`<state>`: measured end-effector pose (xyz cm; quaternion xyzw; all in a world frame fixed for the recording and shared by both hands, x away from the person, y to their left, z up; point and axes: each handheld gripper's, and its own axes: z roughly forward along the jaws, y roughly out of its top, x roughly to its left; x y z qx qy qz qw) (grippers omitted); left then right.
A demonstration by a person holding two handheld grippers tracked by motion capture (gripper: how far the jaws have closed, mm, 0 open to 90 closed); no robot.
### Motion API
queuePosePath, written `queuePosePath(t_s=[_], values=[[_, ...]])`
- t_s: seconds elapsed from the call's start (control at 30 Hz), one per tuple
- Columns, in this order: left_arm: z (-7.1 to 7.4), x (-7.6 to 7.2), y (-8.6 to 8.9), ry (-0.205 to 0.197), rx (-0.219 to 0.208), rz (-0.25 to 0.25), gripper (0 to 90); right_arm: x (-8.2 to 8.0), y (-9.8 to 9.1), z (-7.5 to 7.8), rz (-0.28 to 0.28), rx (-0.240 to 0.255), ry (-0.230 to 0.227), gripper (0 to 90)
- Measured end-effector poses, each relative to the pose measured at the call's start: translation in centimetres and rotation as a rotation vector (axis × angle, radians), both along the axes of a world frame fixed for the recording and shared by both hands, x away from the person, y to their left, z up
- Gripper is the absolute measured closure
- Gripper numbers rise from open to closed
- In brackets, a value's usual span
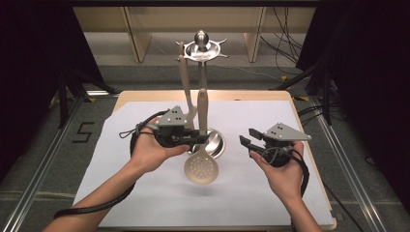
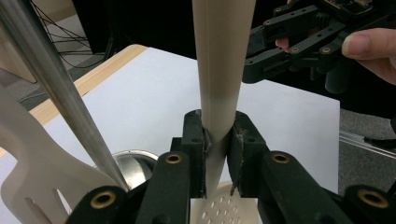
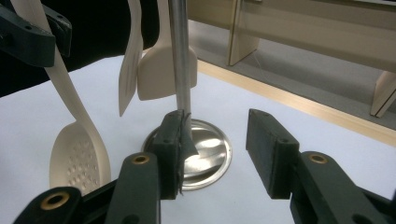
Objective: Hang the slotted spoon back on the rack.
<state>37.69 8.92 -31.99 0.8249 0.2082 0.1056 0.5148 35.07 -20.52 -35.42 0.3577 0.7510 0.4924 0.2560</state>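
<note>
A beige skimmer with a perforated bowl hangs upright, bowl down, just above the white sheet. My left gripper is shut on its handle, and in the left gripper view the pads press on the handle from both sides. Right behind it stands a metal utensil stand with a round base and a hook ring on top. A beige spatula hangs from it. My right gripper is held to the right of the stand, open and with nothing between its jaws, facing the pole.
A white sheet covers the wooden table. In the right gripper view two beige utensils hang beside the pole. Metal rails run along both sides of the table, and wooden furniture legs stand behind it.
</note>
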Motion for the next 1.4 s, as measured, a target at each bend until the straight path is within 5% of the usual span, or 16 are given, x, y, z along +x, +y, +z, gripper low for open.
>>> queuePosePath(t_s=[0.07,1.4], values=[[0.2,0.0,0.0,-0.003,0.002,0.002,77.7,-0.2,0.1,0.1,-0.006,0.006,0.024,58.3],[1.9,1.0,-0.3,-0.011,0.006,0.037,77.6,-0.5,0.3,0.4,-0.012,-0.008,0.015,57.1]])
